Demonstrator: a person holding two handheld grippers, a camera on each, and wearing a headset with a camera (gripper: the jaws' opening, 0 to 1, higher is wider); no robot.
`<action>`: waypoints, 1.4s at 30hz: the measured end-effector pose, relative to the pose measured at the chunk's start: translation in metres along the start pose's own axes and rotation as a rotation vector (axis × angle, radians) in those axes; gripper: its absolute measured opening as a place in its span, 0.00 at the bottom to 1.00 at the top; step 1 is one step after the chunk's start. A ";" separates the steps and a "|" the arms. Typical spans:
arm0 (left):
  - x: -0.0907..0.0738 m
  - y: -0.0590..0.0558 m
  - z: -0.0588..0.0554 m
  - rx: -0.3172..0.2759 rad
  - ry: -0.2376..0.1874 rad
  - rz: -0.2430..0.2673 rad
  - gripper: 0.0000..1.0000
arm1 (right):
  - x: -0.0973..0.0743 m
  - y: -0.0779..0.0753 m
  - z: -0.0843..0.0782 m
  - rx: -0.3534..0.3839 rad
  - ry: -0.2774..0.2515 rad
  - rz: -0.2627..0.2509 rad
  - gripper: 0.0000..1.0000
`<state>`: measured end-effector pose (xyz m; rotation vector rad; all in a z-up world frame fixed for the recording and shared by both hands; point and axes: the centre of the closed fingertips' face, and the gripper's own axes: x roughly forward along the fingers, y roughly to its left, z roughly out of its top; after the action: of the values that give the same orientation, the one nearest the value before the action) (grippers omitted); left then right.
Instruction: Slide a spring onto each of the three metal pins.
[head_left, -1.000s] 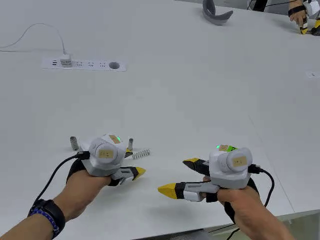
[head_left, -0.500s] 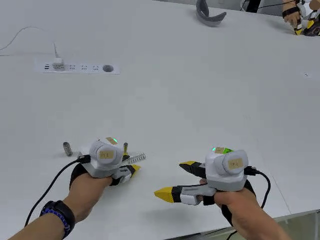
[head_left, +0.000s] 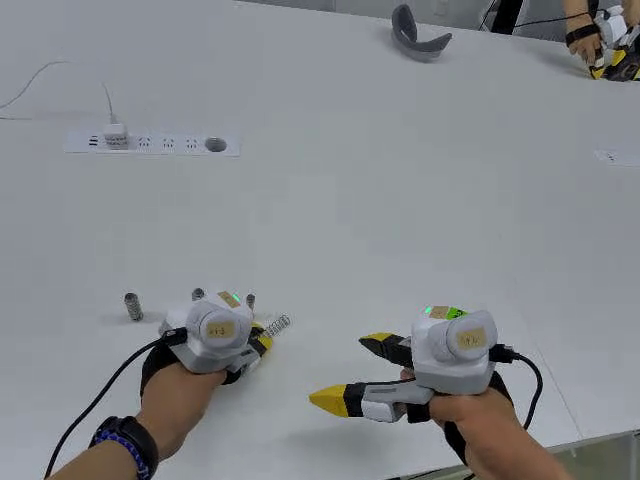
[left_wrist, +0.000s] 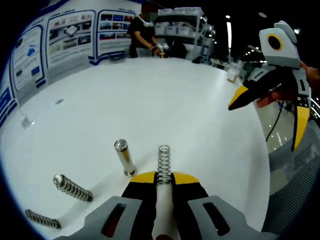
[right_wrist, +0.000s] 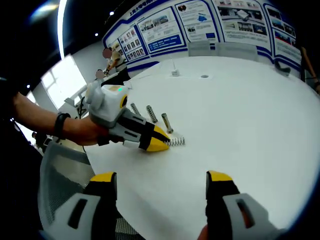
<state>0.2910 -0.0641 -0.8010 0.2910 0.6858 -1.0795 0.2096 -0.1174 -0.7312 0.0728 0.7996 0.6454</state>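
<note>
My left gripper (left_wrist: 164, 177) is shut on the near end of a loose spring (left_wrist: 163, 159), which sticks out forward low over the white table. Just left of it a bare metal pin (left_wrist: 124, 157) stands upright. Further left, two pins carry springs (left_wrist: 72, 187) (left_wrist: 42, 219). In the head view the left gripper (head_left: 258, 343) holds the spring (head_left: 277, 325) beside the bare pin (head_left: 250, 300). My right gripper (head_left: 352, 372) hangs open and empty to the right. The right gripper view shows its own tips (right_wrist: 161, 180) wide apart, facing the left gripper (right_wrist: 159, 144) and the spring (right_wrist: 176, 142).
A white power strip (head_left: 150, 143) with a plugged cable lies at the back left. A grey curved band (head_left: 415, 30) rests at the far edge. Another person's hands with grippers (head_left: 605, 45) work at the far right. The table's front edge (head_left: 600, 438) runs close to my right hand.
My left gripper has moved forward to the loose spring and shut on its end. The right gripper stays open, roughly in place. The head camera has shifted.
</note>
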 end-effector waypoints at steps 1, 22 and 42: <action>-0.002 -0.001 -0.002 -0.001 0.003 -0.001 0.11 | 0.000 0.000 0.000 0.000 -0.001 0.000 0.74; -0.059 -0.007 -0.038 -0.052 -0.008 0.025 0.10 | 0.014 0.016 0.005 0.003 -0.013 0.025 0.73; -0.110 0.010 -0.049 -0.083 -0.049 0.080 0.10 | 0.027 0.042 0.017 0.029 -0.049 0.079 0.71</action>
<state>0.2493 0.0449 -0.7683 0.2183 0.6681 -0.9765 0.2132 -0.0655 -0.7241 0.1464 0.7618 0.7042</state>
